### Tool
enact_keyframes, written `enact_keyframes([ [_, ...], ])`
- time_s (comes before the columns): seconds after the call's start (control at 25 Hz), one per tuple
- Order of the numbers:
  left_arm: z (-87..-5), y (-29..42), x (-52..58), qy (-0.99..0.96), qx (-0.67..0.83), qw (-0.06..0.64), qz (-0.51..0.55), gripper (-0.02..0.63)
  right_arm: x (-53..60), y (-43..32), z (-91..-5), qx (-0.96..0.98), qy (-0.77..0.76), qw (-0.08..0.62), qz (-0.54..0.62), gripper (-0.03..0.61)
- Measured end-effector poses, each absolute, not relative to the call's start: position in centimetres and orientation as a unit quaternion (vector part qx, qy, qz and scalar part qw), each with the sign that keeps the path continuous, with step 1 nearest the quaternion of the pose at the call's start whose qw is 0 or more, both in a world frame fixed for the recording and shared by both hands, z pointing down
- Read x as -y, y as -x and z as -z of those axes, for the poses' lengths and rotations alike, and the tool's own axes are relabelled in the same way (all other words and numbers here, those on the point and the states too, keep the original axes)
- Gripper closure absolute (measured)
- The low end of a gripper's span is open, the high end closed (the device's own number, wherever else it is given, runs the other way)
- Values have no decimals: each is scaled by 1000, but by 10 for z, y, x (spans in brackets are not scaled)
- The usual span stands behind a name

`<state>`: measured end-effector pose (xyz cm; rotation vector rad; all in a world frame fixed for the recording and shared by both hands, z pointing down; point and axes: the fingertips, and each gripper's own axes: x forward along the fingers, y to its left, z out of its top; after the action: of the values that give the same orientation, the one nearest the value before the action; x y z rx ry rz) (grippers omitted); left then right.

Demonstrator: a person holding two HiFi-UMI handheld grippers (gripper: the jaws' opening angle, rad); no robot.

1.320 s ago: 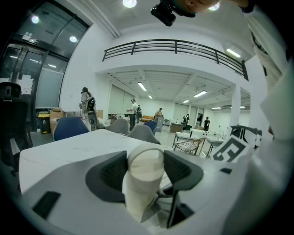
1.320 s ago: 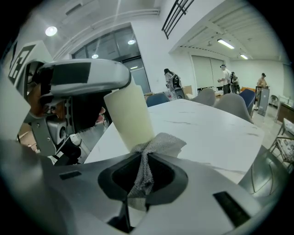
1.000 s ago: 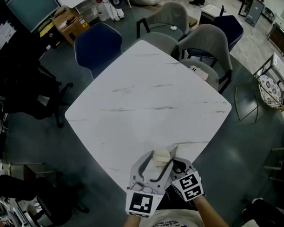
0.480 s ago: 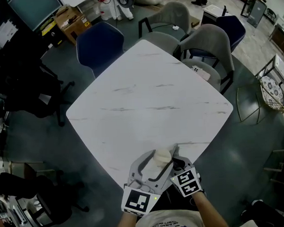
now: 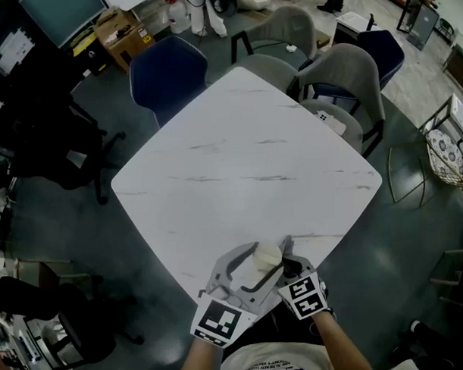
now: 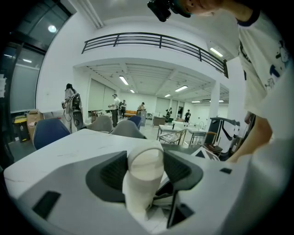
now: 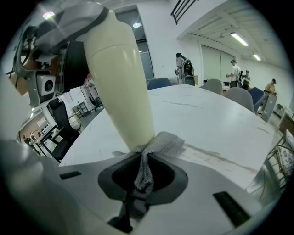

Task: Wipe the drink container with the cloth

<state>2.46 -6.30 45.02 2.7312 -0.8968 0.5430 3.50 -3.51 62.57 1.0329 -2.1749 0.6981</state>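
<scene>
Starting with the head view: both grippers sit at the near corner of the table [image 5: 246, 157]. The left gripper [image 5: 258, 264] is clamped across the bottle [image 5: 266, 254], which is over that same corner. The right gripper [image 5: 289, 263] lies just beside it, on the right-hand side of the corner. Whether the bottle's base rests on the table cannot be told. Left gripper view: the jaws stand wide with a pad against each side of the bottle [image 6: 145, 160], so the left gripper [image 6: 146, 176] is grasping it, and the table stretches away behind. Right gripper view: the right gripper [image 7: 142, 176] is clenched on the cloth [image 7: 158, 144], a grey mesh strip pinched between the jaws. The cloth's free end is bunched against the lower part of the bottle [image 7: 121, 78], above the table [image 7: 206, 119]. The bottle lies straight ahead of the right gripper, touching its cloth. Its long axis is tilted, running from the cloth up and to the left to the left gripper [image 7: 78, 18] at the upper end. Judged from this, the right gripper is the wiping hand. The stroke should follow that axis toward the left gripper while the left gripper holds firm.
</scene>
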Motion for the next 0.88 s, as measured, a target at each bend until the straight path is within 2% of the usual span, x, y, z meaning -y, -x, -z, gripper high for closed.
enact_keyframes([
  [0.88,-454,-28,60,-953,199,73,-215,358,37,-38,-576,851,-361,286,-254,532],
])
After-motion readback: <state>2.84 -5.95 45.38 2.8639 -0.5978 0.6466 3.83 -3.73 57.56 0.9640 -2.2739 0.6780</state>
